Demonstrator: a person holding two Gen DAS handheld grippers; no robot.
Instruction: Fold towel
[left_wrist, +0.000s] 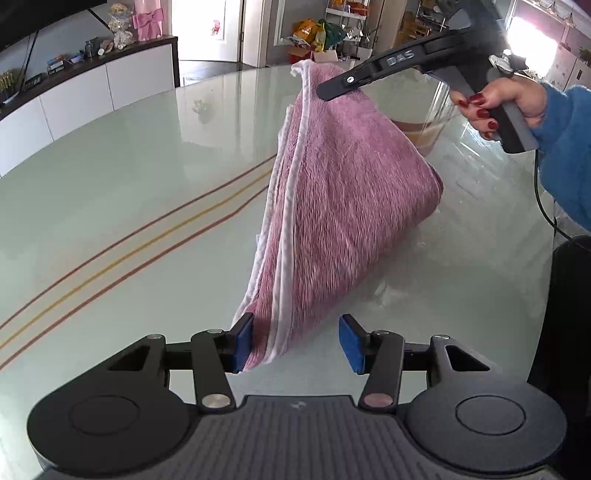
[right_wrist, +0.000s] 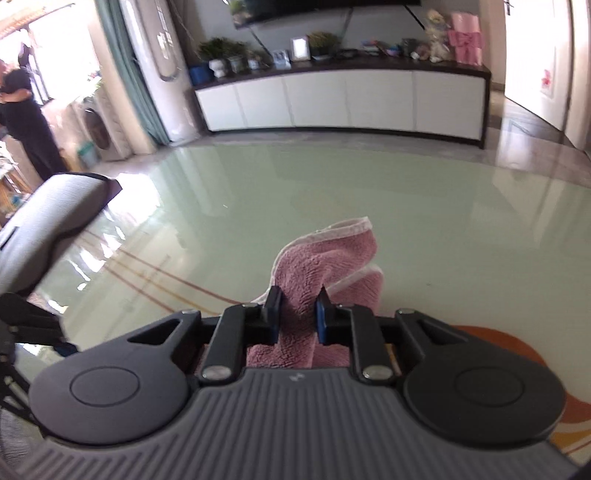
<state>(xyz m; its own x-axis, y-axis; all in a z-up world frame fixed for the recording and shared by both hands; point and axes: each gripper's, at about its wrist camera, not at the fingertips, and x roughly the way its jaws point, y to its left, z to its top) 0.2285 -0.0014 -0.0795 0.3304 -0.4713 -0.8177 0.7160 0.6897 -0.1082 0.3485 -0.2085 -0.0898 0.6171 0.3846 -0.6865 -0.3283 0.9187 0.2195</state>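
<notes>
So the fluffy pink terry towel with white trim (left_wrist: 332, 206) hangs doubled above the glossy pale-green counter (left_wrist: 129, 206), right gripper (right_wrist: 297, 314) jaws pinched on its top corner, left gripper (left_wrist: 295, 343) jaws half open around the bottom corner, so next I'd guess the left needs to clamp down.

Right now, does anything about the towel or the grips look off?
Yes: the left gripper stands open, so the pink towel only brushes one pad and hangs bunched and askew from the right gripper, clear of the table.
</notes>
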